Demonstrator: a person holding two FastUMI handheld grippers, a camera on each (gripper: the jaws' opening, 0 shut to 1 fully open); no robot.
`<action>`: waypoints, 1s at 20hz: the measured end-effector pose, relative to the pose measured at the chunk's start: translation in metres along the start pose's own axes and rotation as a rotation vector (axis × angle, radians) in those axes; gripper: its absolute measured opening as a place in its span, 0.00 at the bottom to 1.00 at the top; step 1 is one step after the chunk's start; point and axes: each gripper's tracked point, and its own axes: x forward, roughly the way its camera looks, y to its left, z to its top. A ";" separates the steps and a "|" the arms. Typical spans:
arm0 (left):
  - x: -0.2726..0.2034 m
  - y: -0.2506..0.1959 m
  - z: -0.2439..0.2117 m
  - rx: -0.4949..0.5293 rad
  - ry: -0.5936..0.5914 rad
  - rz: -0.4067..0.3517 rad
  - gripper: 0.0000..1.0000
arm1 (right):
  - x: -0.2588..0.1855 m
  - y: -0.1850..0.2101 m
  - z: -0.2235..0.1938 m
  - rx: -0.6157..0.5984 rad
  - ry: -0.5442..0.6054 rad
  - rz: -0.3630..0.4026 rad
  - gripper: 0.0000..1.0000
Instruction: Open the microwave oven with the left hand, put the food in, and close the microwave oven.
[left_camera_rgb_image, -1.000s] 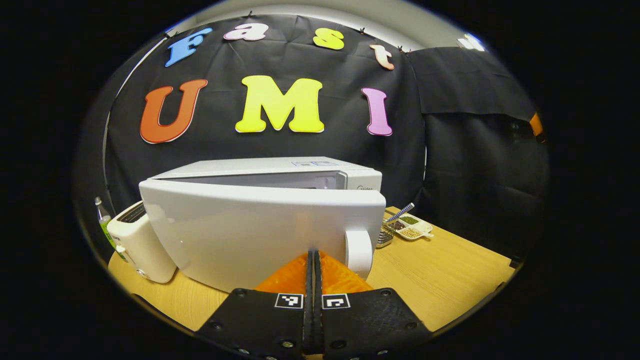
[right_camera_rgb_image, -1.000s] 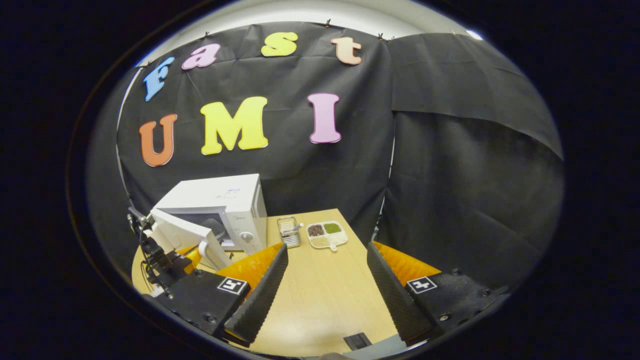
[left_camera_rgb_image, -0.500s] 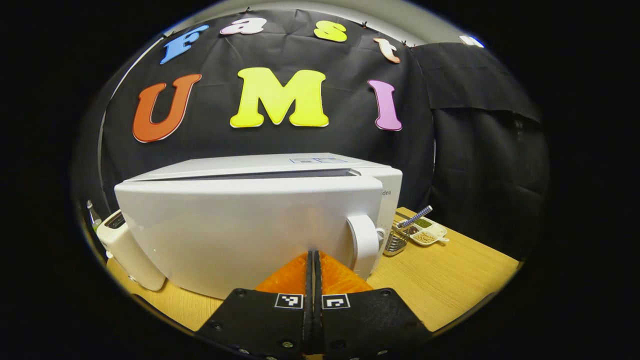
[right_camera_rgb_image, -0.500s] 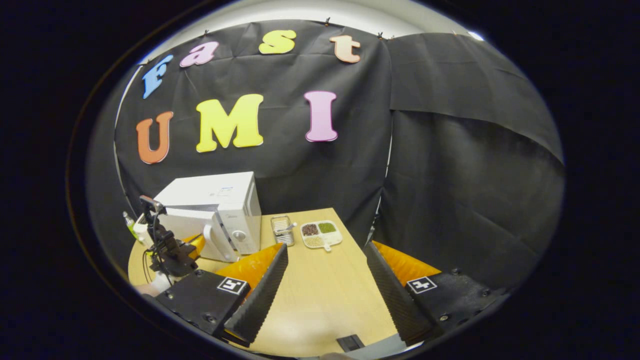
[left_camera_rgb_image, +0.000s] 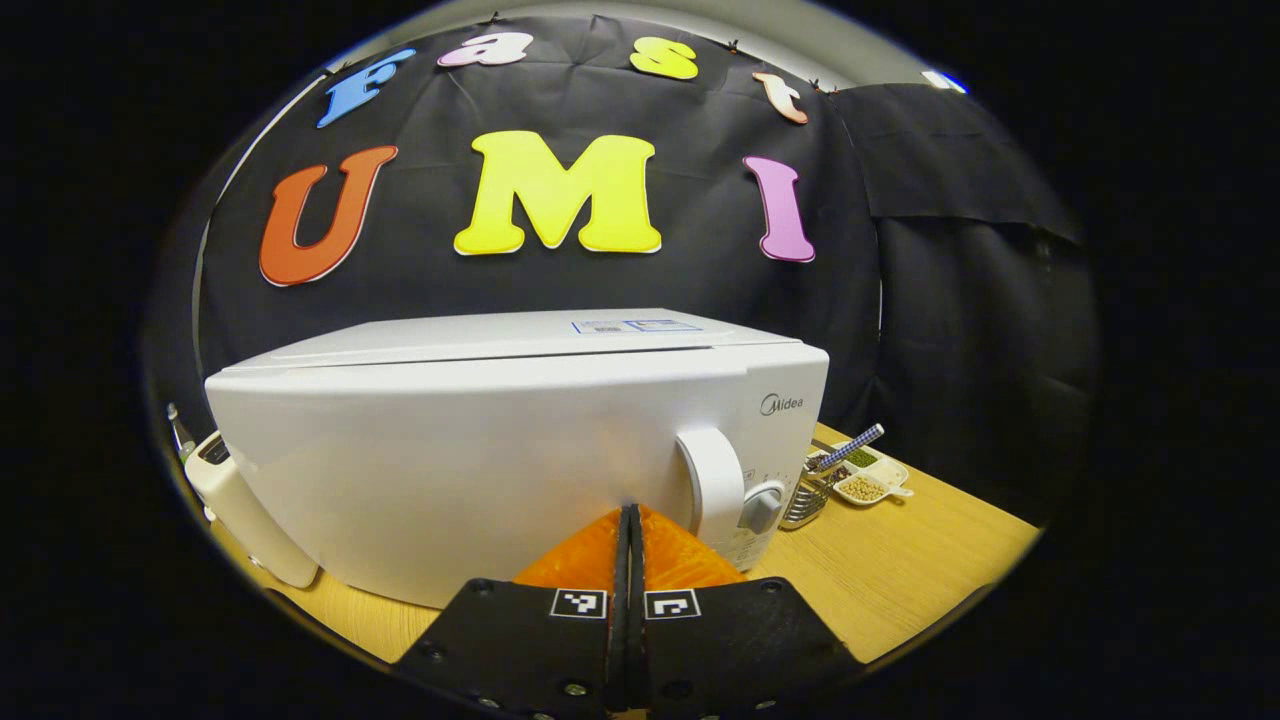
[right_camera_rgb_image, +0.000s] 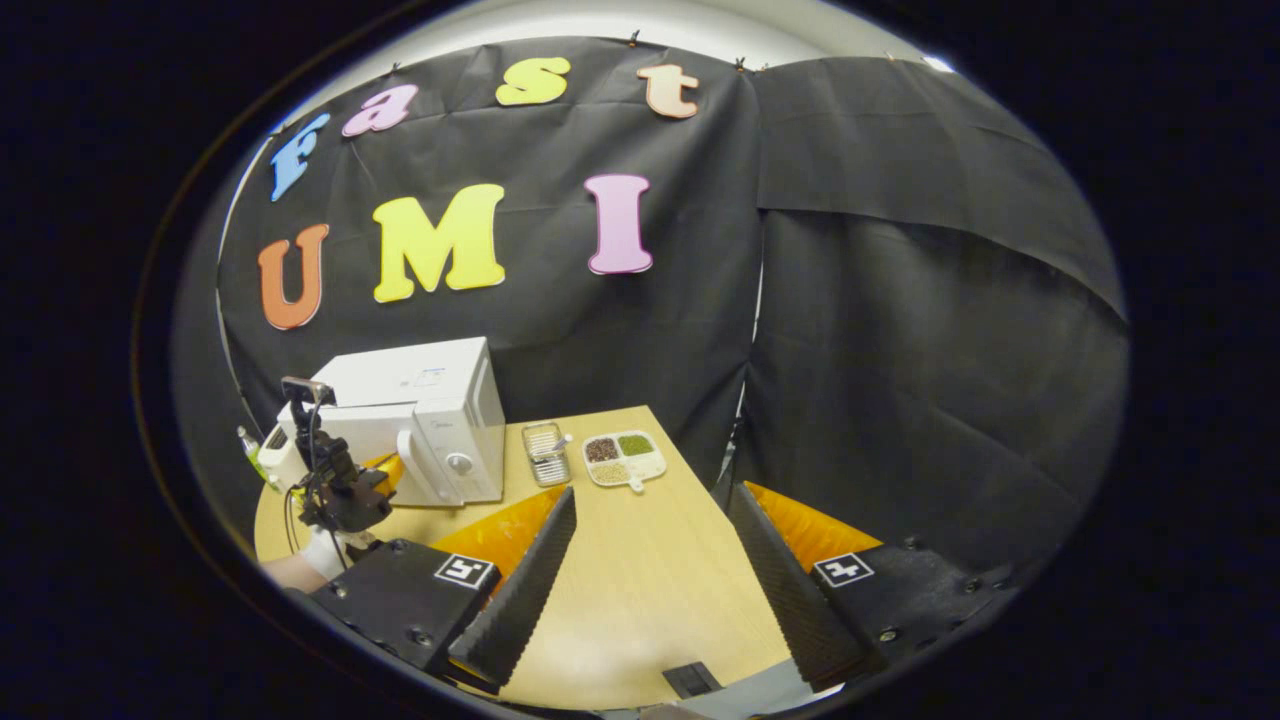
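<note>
The white microwave (left_camera_rgb_image: 480, 440) stands right in front of me in the left gripper view with its door flush against the body, so the inside is hidden. My left gripper (left_camera_rgb_image: 630, 516) is shut with nothing between its fingers. Its tips rest against the door front, just left of the white handle (left_camera_rgb_image: 712, 485) and the knob (left_camera_rgb_image: 762, 505). In the right gripper view the microwave (right_camera_rgb_image: 430, 415) sits at the table's far left, with the left gripper (right_camera_rgb_image: 388, 472) and a hand at its door. My right gripper (right_camera_rgb_image: 650, 495) hangs open and empty over the wooden table (right_camera_rgb_image: 640, 590).
A white toaster (left_camera_rgb_image: 245, 515) stands left of the microwave. Right of it are a metal basket (right_camera_rgb_image: 545, 452) with a utensil and a divided tray (right_camera_rgb_image: 625, 458) of beans. A small dark object (right_camera_rgb_image: 690, 680) lies at the table's near edge.
The microwave door has swung from ajar to fully closed as my left gripper pushed it in. The right gripper has stayed open, drifting slightly.
</note>
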 end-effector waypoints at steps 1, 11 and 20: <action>0.003 0.001 0.002 -0.001 -0.001 0.002 0.00 | -0.002 -0.001 -0.001 0.001 -0.001 -0.004 1.00; -0.084 0.000 -0.008 0.053 0.052 -0.017 0.42 | -0.035 0.025 -0.018 -0.034 -0.029 0.043 0.92; -0.248 0.016 0.058 0.016 -0.054 0.044 0.96 | -0.045 0.105 -0.020 -0.092 -0.111 0.214 1.00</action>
